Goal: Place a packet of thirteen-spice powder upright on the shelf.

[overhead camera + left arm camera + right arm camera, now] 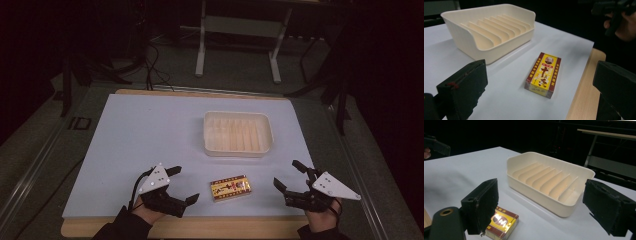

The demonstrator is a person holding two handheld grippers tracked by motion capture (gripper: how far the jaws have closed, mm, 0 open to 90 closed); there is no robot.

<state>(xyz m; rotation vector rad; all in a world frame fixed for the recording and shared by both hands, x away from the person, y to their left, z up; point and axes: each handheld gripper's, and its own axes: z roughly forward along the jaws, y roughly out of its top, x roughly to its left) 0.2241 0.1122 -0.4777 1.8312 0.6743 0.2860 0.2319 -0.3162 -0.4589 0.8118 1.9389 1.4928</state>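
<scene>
Nothing picked up yet
The little box [230,189] lies between the left gripper [177,185] and right gripper [289,176], both wide open, holding nothing; the tray [237,150] is empty.

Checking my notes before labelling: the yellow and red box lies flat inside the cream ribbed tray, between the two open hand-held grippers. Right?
Not quite. The high view shows the yellow and red box flat on the white table cover, in front of the cream ribbed tray, not inside it. The rest holds.

The box [543,74] bears large black characters on yellow, the first reading "十"; smaller print is too small to read.
</scene>
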